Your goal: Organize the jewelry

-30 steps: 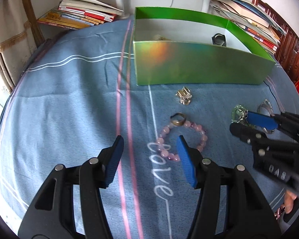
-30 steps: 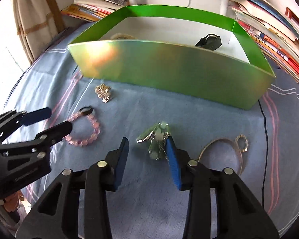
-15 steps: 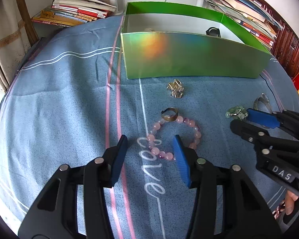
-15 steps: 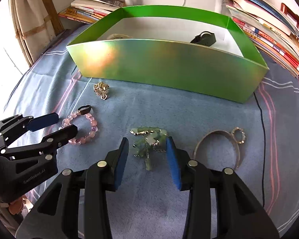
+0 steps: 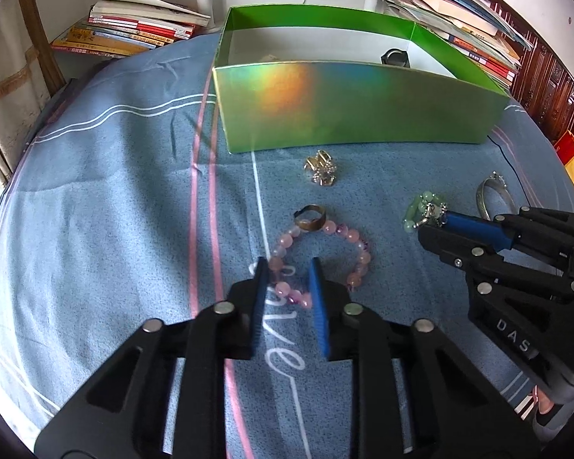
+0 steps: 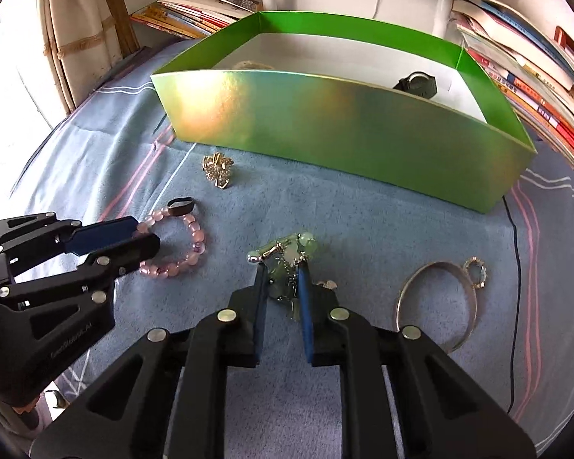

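A pink bead bracelet (image 5: 348, 237) lies on the blue cloth, also in the right wrist view (image 6: 189, 256). My left gripper (image 5: 287, 267) has its fingers closed around the bracelet's near side. My right gripper (image 6: 283, 267) is shut on a green bead and silver chain piece (image 6: 287, 256), also in the left wrist view (image 5: 424, 210). A dark ring (image 5: 310, 218) touches the bracelet's far side. A gold brooch (image 5: 321, 170) lies near the green box (image 5: 356, 111). A silver bangle (image 6: 436, 298) lies to the right.
The green box holds a black watch (image 6: 417, 84) and a pale item at its left end. Stacks of books (image 5: 130, 26) stand behind the bed on both sides. A thin black cable (image 6: 516, 252) runs along the right of the cloth.
Both grippers have narrowed. The left has moved forward and closed around the pink bracelet's near side. The right has closed on the green bead piece.
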